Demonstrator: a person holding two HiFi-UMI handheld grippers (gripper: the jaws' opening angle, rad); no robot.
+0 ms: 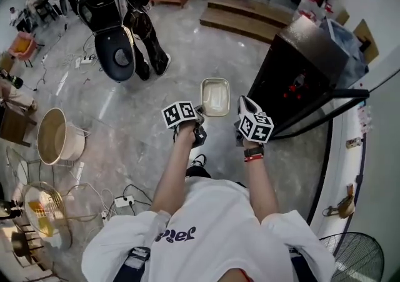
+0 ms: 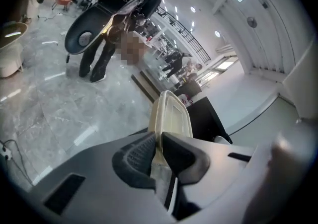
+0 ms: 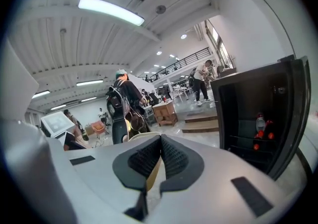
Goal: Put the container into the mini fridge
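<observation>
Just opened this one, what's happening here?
A person carries a pale container out in front, the left hand-held gripper and the right hand-held gripper each clamped on its rim. The black mini fridge stands open ahead to the right; the container is not yet inside.

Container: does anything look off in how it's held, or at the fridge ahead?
Nothing stands out. The container sits between the left gripper and the right gripper, each shut on an edge of it, with no spill or damage showing. The mini fridge stands open ahead.
</observation>
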